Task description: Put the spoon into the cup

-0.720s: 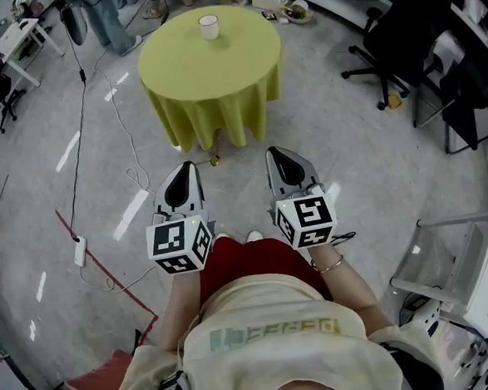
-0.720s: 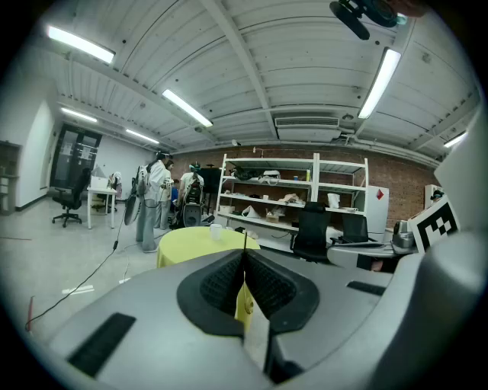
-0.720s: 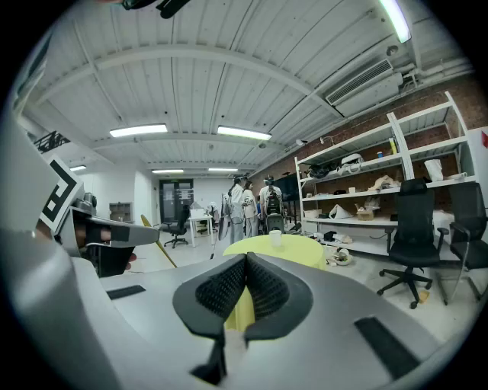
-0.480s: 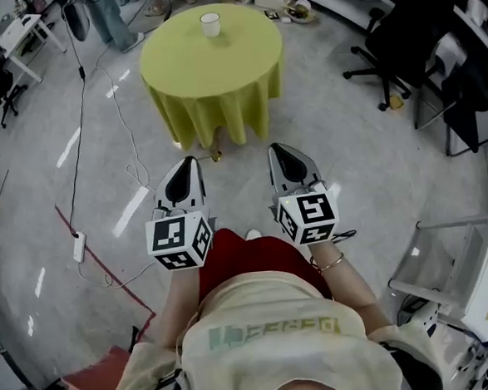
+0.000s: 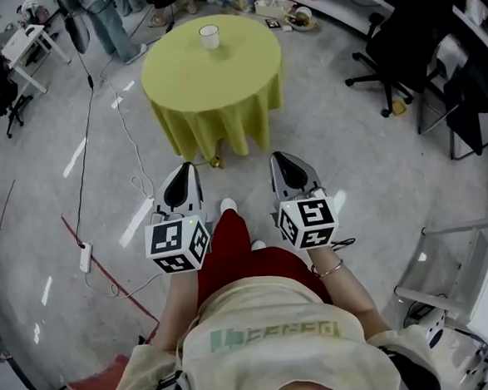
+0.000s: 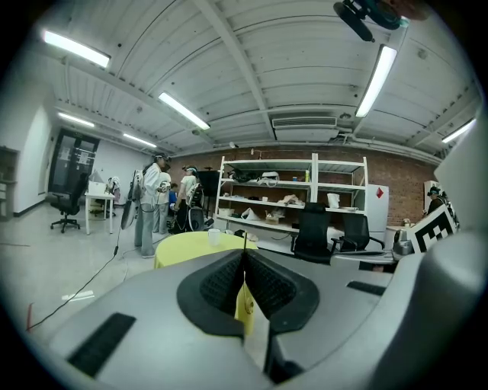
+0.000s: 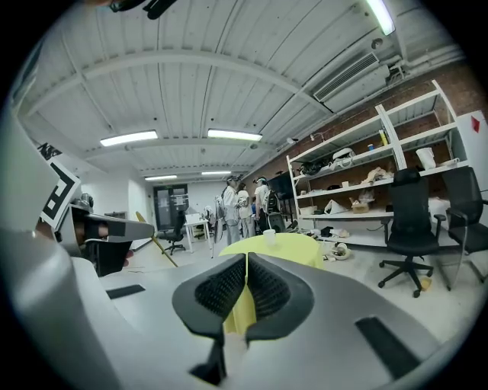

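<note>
White cup (image 5: 209,36), upright near the far edge of the round table draped in yellow-green cloth (image 5: 219,83); contents too small to tell. Well short of the table, over grey floor (image 5: 359,165): left gripper (image 5: 188,165) and right gripper (image 5: 276,155), side by side, pointing tableward, each with jaws pressed together on nothing.

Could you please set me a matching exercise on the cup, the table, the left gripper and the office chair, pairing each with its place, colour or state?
1 cup
2 table
3 left gripper
4 office chair

A black, on the floor at the head view's right
B jaws together, nothing between them
C white, on the tabletop's far part
D draped in yellow-green cloth

Pairs: 1-C, 2-D, 3-B, 4-A
</note>
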Available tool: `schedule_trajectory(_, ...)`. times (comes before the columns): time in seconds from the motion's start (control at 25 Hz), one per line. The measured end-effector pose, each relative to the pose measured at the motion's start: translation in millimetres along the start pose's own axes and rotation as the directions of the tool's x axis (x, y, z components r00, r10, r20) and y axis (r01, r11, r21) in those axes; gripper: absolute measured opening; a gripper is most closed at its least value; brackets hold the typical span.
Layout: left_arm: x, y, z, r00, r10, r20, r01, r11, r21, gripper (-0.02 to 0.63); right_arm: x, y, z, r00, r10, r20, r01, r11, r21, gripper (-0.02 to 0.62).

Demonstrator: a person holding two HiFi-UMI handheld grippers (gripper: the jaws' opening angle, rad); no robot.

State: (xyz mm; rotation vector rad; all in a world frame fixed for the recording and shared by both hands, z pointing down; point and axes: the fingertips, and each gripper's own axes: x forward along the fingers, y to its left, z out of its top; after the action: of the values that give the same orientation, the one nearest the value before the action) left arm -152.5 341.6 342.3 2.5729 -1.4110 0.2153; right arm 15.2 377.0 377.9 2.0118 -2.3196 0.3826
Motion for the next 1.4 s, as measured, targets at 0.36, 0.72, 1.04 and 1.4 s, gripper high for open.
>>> schedule_trajectory(0.36, 49, 16, 11, 1.0, -0.011, 0.005, 0.011, 1.0, -0.016, 0.026, 38, -16, 10, 1.0, 0.01, -0.006, -0.01, 1.0, 0.023, 0.037)
schedule_trajectory(0.72, 113, 50, 15, 1.0, -0.025, -0.016, 0.024, 0.999, -0.039, 0.026, 104, -30, 12, 0.999, 0.0, -0.046, 0.0, 1.0, 0.019, 0.037)
schedule_trajectory(1.04, 172, 85, 20, 0.999, -0.029, -0.027, 0.027, 0.997, -0.067, 0.026, 172, -40, 17, 0.997, 0.008, -0.079, -0.007, 1.0, 0.016, 0.037)
schedule_trajectory(1.4, 235, 137, 39, 0.999, -0.031, -0.033, 0.027, 0.995, -0.094, 0.026, 257, -40, 33, 0.994, 0.005, -0.107, -0.004, 1.0, 0.011, 0.037)
